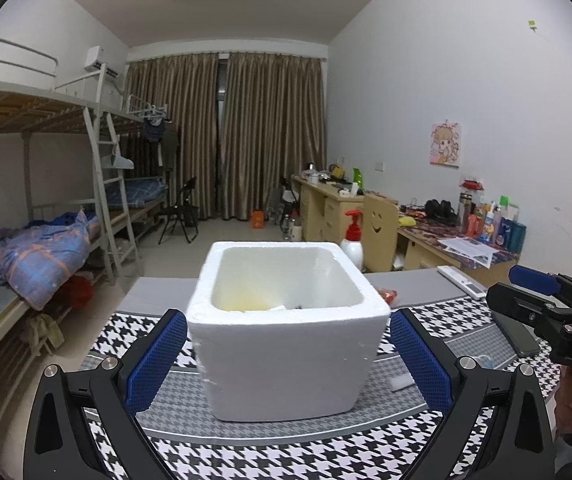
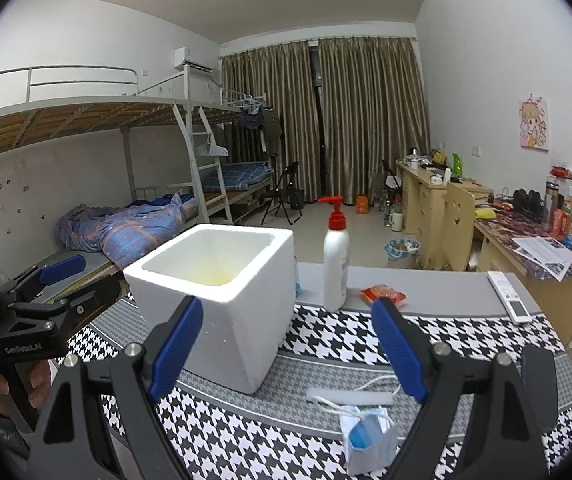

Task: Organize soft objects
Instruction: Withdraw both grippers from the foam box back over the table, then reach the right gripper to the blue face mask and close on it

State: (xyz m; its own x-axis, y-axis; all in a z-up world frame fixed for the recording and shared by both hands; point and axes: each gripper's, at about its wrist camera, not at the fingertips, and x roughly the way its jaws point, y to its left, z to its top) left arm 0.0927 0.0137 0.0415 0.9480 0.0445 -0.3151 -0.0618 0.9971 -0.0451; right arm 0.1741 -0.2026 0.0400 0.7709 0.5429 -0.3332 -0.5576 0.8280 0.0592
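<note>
White foam box [image 1: 286,336] sits upright on the houndstooth mat [image 1: 246,460] of the desk [image 2: 438,292], mouth up; we take it as the bin for the soft stuff. Inside we see only a yellowish stain and a pale scrap at the bottom, so we judge the sorting is hardly begun.

Left gripper [image 1: 288,354]: jaws apart, nothing clamped, box dead ahead between the two blue pads but not touched. Right gripper [image 2: 288,350]: jaws wide apart too, empty.

Key relation for the next move: the soft things lie near the right gripper, not the left. A face mask [image 2: 370,436] w/ white ear loops lies crumpled on the mat just below and slightly right of the right jaws, near side of the desk. A white strip [image 2: 350,396] lies just beyond it, long axis left-right across the line of the jaws. Box is to the left of both and farther off. So we'd say the right hand is the nearer one for the pick, then carry left to the box.

Also on the desk: pump bottle [image 2: 336,264] right of the box, red packet [image 2: 384,294] beyond the right pad, remote [image 2: 510,296] far right. Can't tell if the packet is soft.
</note>
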